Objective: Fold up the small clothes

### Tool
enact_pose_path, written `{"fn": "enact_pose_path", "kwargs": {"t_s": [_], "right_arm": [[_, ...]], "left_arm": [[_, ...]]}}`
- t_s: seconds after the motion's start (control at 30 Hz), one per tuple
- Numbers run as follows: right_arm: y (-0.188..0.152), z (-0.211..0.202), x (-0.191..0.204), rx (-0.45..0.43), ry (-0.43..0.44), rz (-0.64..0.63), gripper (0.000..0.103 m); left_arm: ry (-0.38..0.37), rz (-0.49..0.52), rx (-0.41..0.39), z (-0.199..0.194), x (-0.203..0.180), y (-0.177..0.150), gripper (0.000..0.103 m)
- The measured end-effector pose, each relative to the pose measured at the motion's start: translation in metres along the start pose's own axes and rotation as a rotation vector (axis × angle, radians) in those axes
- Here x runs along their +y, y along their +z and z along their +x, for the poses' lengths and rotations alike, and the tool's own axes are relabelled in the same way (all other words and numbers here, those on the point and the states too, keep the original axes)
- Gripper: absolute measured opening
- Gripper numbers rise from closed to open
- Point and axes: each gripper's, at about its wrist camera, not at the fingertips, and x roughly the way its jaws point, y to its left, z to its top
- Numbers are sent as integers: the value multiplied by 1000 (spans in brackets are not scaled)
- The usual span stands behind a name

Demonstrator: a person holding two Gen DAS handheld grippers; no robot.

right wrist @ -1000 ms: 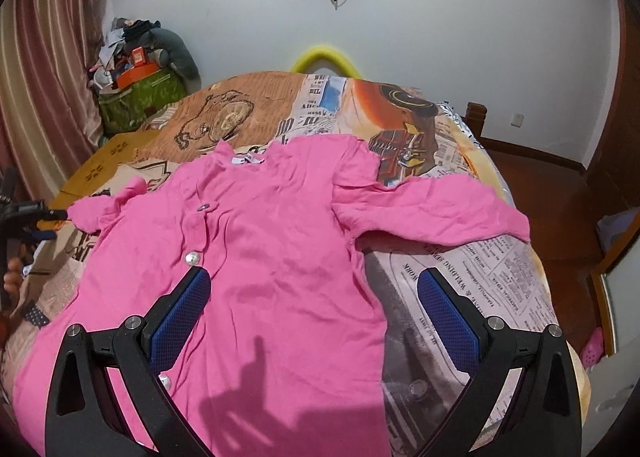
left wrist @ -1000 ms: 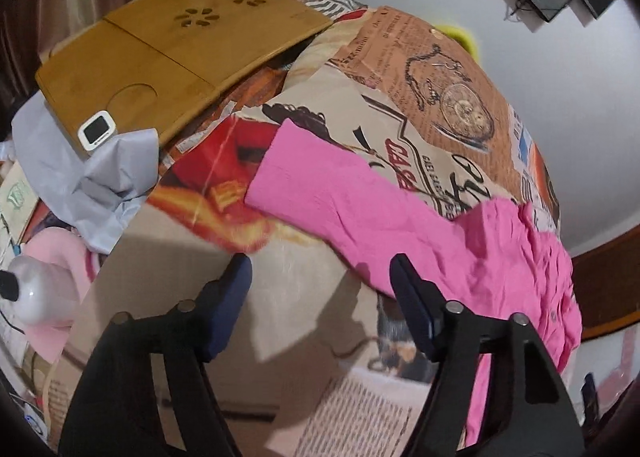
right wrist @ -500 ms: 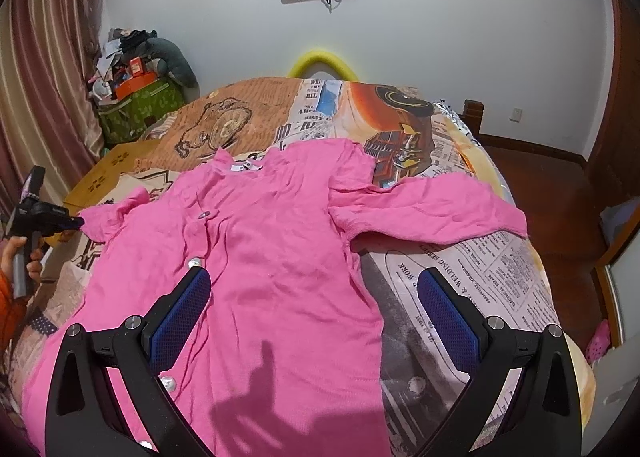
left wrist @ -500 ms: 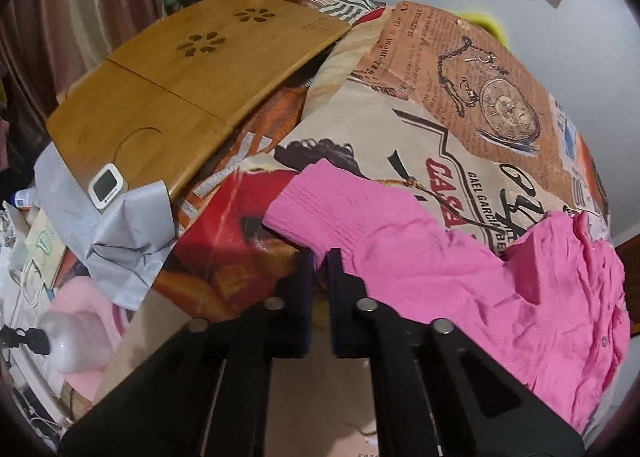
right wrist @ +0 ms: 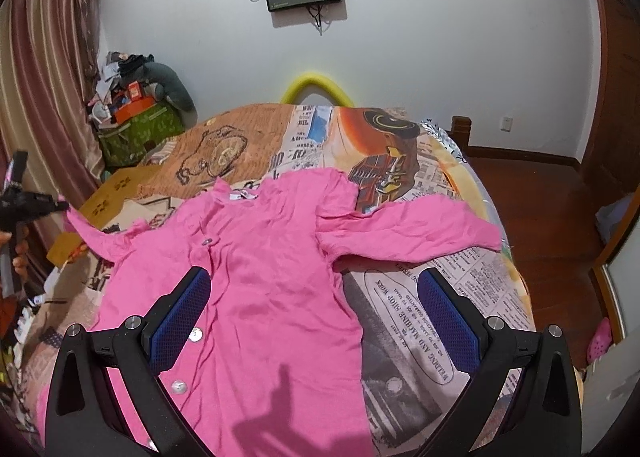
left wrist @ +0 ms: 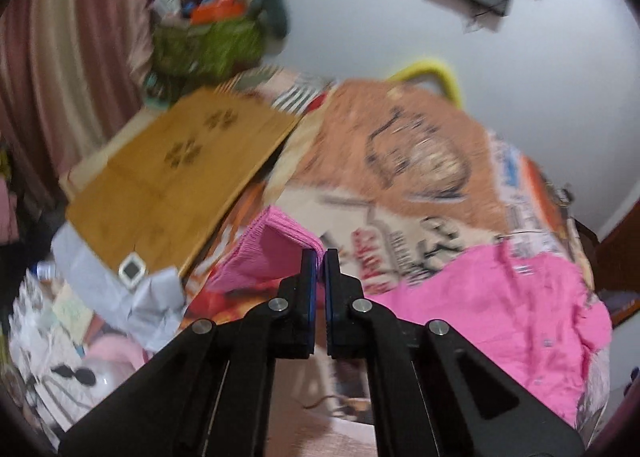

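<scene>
A pink buttoned cardigan (right wrist: 260, 277) lies spread on the bed, front up, its right sleeve (right wrist: 420, 233) stretched to the right. My left gripper (left wrist: 319, 257) is shut on the cuff of the left sleeve (left wrist: 272, 249) and holds it lifted off the bed; the view is blurred. The left gripper also shows in the right wrist view (right wrist: 60, 207), at the far left, with the sleeve (right wrist: 100, 237) hanging from it. My right gripper (right wrist: 316, 309) is open and empty, above the cardigan's lower body.
The bed cover (right wrist: 420, 317) has a newspaper print. A wooden lap tray (left wrist: 172, 177) lies at the bed's left edge, with grey cloth (left wrist: 136, 297) below it. A green bag of clutter (right wrist: 136, 133) stands by the curtain. Wooden floor (right wrist: 540, 209) is to the right.
My left gripper closed on the sleeve cuff and has lifted it off the bed. The right gripper stayed open, shifting only slightly over the cardigan.
</scene>
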Motion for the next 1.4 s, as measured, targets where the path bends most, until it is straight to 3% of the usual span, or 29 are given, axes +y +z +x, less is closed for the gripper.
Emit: {"fn": "enact_pose_path", "kwargs": {"t_s": [0.23, 0.43, 0.57, 0.7, 0.8, 0.87, 0.97, 1.03, 1.13, 1.4], "right_arm": [[0, -20, -4, -44, 2, -4, 103], [-3, -36, -25, -68, -20, 19, 103], [-8, -40, -47, -67, -23, 75, 103], [-15, -44, -65, -55, 6, 157, 103], [-19, -47, -73, -43, 6, 171, 103], [-21, -47, -75, -33, -7, 164, 103], [-23, -43, -76, -12, -9, 161, 103], [-23, -40, -73, -1, -5, 154, 103], [-19, -33, -61, 10, 10, 120, 103], [-5, -8, -13, 33, 45, -40, 103]], "left_arm": [[-161, 123, -52, -39, -91, 17, 2], [-276, 268, -17, -43, -186, -10, 2], [-353, 312, 83, -23, -234, -49, 2], [-396, 378, 244, 12, -270, -101, 2], [-391, 480, 306, 19, -290, -131, 3], [-382, 527, 306, 16, -295, -143, 5], [-393, 559, 301, 7, -293, -148, 17], [-389, 555, 268, 0, -287, -145, 36], [-355, 517, 199, -12, -264, -127, 51], [-178, 419, 113, -8, -175, -91, 59]]}}
